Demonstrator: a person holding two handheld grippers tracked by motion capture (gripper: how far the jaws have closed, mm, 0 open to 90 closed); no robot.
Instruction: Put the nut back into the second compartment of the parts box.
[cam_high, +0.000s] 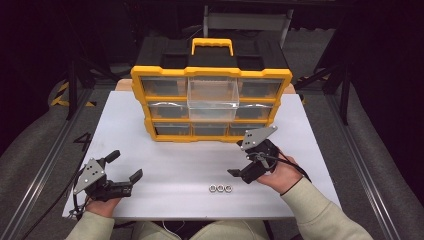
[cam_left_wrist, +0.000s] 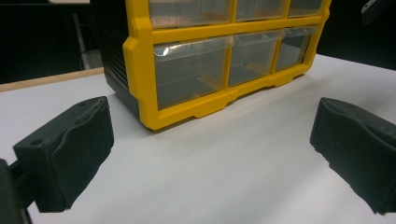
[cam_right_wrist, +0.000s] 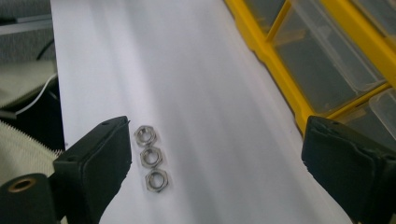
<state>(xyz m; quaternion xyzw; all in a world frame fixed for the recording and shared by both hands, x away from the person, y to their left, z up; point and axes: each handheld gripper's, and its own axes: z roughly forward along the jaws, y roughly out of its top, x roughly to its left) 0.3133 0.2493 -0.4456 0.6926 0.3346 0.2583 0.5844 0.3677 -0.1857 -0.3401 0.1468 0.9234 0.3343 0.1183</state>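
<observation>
Between your right gripper (cam_right_wrist: 215, 172) jaws, wide apart and empty: three nuts (cam_right_wrist: 152, 157) in row on table (cam_right_wrist: 196, 93), just beside left jaw. Shift until one nut sits centred, lower square, pinch across flats. Organizer (cam_high: 210, 102) middle drawer (cam_high: 212, 95) stands pulled out beyond. Left gripper (cam_left_wrist: 210, 154) parked, jaws spread, empty.

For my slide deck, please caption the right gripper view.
Open right gripper above three hex nuts on the white table, beside a yellow drawer organizer.
</observation>
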